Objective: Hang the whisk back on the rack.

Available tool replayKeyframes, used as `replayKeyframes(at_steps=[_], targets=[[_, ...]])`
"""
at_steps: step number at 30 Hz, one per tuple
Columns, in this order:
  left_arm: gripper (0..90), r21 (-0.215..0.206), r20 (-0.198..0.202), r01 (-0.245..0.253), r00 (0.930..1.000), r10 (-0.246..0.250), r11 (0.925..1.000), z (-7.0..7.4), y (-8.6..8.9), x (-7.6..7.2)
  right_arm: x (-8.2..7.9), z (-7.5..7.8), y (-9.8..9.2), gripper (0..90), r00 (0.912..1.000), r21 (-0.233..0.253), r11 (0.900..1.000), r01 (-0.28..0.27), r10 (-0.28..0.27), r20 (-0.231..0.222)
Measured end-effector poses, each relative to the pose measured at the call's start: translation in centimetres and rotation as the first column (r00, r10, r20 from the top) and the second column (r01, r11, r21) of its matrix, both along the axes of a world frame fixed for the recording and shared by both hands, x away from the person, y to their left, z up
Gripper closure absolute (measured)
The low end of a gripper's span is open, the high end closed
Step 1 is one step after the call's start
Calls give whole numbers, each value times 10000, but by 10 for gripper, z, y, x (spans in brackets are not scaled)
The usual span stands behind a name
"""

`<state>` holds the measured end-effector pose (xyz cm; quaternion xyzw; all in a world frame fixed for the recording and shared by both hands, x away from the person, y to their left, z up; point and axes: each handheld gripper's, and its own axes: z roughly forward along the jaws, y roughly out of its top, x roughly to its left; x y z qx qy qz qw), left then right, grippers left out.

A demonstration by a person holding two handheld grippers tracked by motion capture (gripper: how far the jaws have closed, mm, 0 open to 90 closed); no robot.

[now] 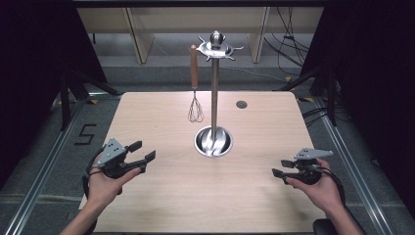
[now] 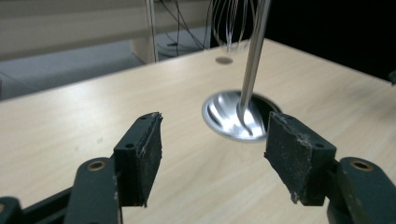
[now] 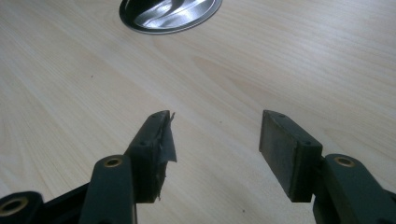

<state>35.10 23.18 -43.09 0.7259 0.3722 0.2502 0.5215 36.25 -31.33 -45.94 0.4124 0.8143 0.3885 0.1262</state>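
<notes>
A steel utensil stand (image 1: 214, 88) rises from a round shiny base (image 1: 213, 141) at the table's middle. A whisk with a wooden handle (image 1: 195, 85) hangs from one of the hooks at its top. My left gripper (image 1: 143, 151) is held over the table's left front, open and empty, pointing toward the base (image 2: 238, 116) and the pole (image 2: 252, 60). My right gripper (image 1: 280, 169) is at the right front, open and empty, jaws aimed left over bare wood. The base's rim (image 3: 168, 16) lies at the top of the right gripper view.
The light wooden table (image 1: 161, 196) has a small round grommet (image 1: 241, 104) at the back right. Dark curtains stand at both sides. Cables and a shelf lie behind the table. The stand's other hooks (image 1: 235, 49) are bare.
</notes>
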Motion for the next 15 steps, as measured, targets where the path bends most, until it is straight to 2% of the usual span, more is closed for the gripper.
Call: replayKeyframes(at_steps=[2,4,7,8,9,10,11,12,13,14,15], targets=[[354,157,54,131,9999,-132,9998,-5,1,2,0,-1,0,444,10000,41,10000,-26,26,11],[353,501,-184,93,9998,-84,9987,-18,4,3,0,0,0,444,10000,9,10000,10,-10,14],[352,591,-412,-24,9991,48,9983,-26,6,5,0,0,0,444,10000,1,10000,-16,16,33],[352,522,-774,-204,9967,244,9984,-35,8,6,0,0,0,444,10000,-10,10000,-11,11,12],[353,522,-774,-204,9967,244,9984,-35,8,6,0,0,0,444,10000,-10,10000,-11,11,12],[353,624,-1018,-268,9943,331,9977,-40,10,6,-1,1,0,444,10000,58,10000,56,-56,-66],[355,712,-1021,-281,9941,353,9971,-43,12,7,-1,0,1,444,10000,158,9999,-17,18,-9],[355,793,-1432,-413,9883,524,9960,-49,15,8,-1,1,0,444,9999,88,10000,-18,19,-123],[355,824,-1627,-483,9848,612,9954,-52,16,8,0,1,-1,444,10000,-2,10000,-90,90,24],[355,798,-1837,-559,9805,698,9952,-53,17,8,-1,1,0,444,10000,61,10000,-37,37,-79],[355,886,-1758,-509,9822,659,9948,-53,18,9,0,0,0,444,10000,80,9999,-90,90,16]])
